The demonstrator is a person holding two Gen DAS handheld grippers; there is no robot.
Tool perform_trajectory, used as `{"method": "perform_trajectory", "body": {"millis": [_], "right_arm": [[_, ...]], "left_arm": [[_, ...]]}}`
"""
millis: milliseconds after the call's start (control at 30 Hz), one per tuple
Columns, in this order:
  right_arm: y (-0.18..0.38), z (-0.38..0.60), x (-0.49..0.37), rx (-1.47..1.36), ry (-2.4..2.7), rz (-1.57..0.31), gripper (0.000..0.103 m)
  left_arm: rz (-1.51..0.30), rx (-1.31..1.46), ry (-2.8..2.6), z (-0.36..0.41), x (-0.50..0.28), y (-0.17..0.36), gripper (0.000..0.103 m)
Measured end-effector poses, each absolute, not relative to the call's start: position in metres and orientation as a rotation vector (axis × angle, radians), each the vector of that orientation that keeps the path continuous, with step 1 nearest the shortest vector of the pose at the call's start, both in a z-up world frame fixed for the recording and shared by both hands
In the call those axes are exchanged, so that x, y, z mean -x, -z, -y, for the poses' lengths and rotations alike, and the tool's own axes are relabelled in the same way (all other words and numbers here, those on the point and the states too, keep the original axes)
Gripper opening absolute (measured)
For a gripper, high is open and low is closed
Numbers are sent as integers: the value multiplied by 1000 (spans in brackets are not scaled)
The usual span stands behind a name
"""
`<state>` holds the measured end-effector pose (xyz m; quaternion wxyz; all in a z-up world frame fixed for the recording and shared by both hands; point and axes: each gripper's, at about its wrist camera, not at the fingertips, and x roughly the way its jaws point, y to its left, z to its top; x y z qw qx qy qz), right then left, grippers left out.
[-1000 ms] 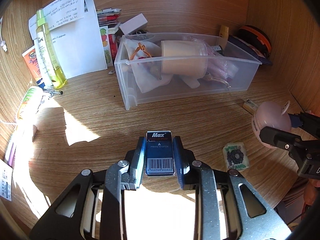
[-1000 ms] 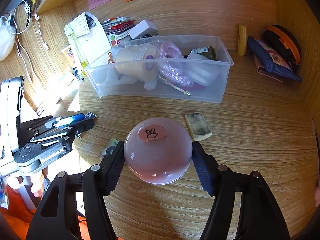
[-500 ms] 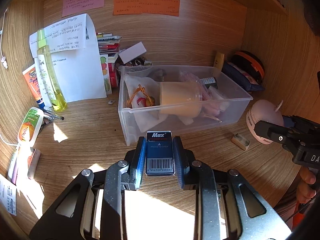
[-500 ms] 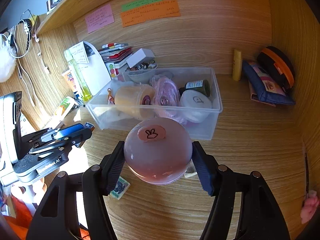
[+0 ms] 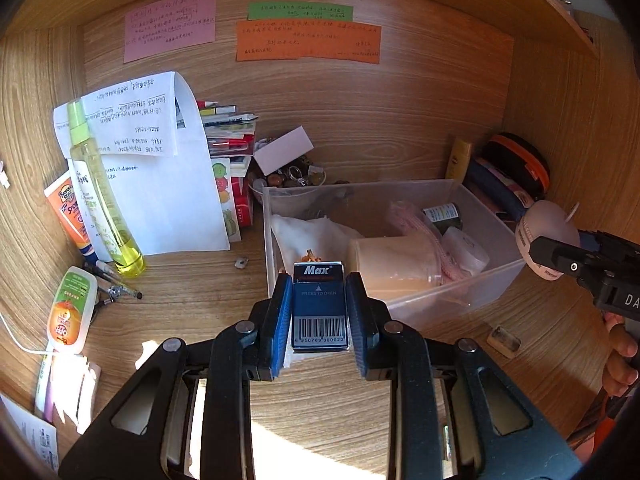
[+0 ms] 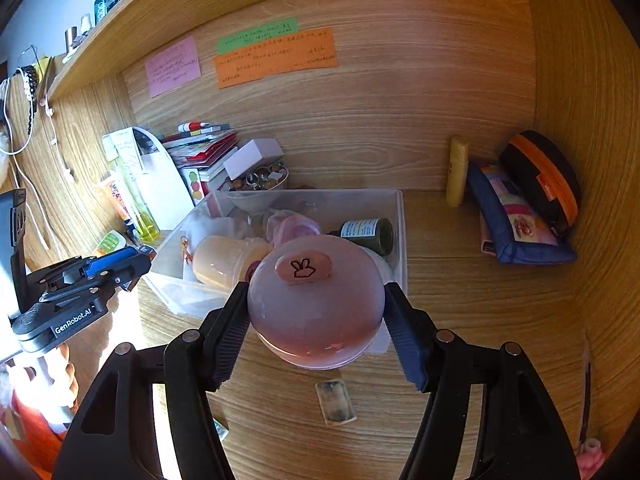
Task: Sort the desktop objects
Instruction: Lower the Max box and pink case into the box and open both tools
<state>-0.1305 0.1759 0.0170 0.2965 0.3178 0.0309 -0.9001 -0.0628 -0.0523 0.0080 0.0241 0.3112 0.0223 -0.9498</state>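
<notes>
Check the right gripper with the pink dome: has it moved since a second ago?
Yes. The right gripper, shut on the pink dome, has risen and advanced toward the clear bin, which it now overlaps.

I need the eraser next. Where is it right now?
In the right wrist view, the eraser lies on the desk, below the held pink ball, before the clear bin.

Three wall notes (image 5: 170, 24); one clear bin (image 5: 472, 296); two claws (image 5: 320, 312); one eraser (image 6: 335, 402).

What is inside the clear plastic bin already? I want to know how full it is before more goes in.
In the clear plastic bin: white cloth, cream roll, pink mesh bag, dark bottle, white round case. Anything beneath them is covered.
</notes>
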Motion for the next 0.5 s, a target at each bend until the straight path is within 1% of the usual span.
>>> {"method": "perform_trajectory", "body": {"millis": [267,500], "right_arm": [[-18,-153,156,-852,2389,-138,62],[-4,-137,176,-907,2363,-158,62]], "left_arm": [[-84,-999,2923,59,90,-3,27],[-97,-1059,2904,62,108,9,27]]}}
